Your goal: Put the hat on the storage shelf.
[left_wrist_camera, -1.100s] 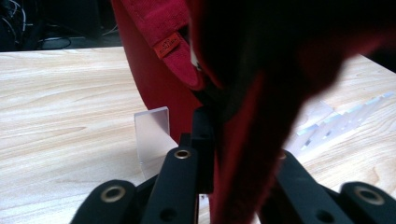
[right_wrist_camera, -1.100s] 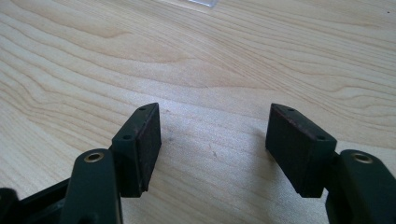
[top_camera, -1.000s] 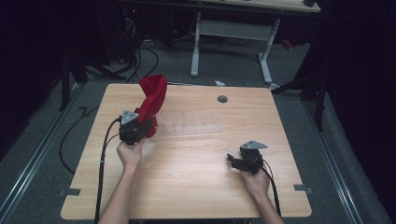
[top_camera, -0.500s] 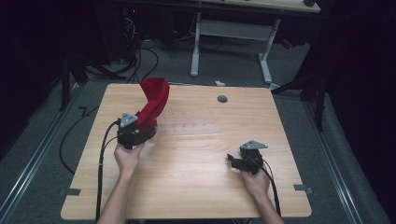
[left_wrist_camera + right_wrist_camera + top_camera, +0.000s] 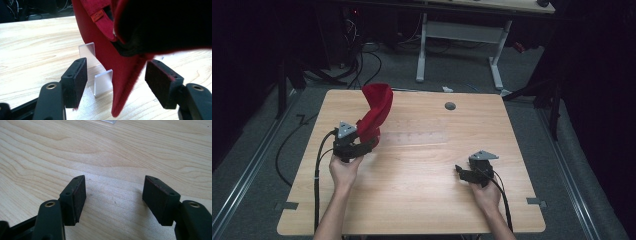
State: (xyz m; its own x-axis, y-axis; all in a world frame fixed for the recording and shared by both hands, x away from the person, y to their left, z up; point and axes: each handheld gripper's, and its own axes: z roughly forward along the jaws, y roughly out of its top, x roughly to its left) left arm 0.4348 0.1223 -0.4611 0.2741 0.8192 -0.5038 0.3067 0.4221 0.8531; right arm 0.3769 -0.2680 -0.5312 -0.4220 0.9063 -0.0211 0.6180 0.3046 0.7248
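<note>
Red suede-like fabric, a cap with a curved brim (image 5: 374, 112), stands propped on a clear acrylic stand (image 5: 99, 75) near the far left part of the pale wooden table (image 5: 422, 200). From the high view the red cap rises above the tabletop, its lower edge hanging down just in front of the left gripper (image 5: 362, 146), which a hand holds near the table's left side.

Seen along the left gripper (image 5: 116, 78), the jaws have just been opening and now stand wide apart. The brim's edge hangs between them, but neither black pad presses on it; a gap shows on both sides, narrower on the right. A small orange label (image 5: 97, 15) sits on the cap's strap above. Two upright panels of the clear stand show behind the brim, resting on the table.

Well apart from the cap, the right gripper (image 5: 462, 172) rests on the table's right side, held by the other hand, with its cable (image 5: 501, 200) trailing back toward the near edge. In its own view the right gripper (image 5: 113, 195) has its jaws spread wide with bare wood grain between them.
</note>
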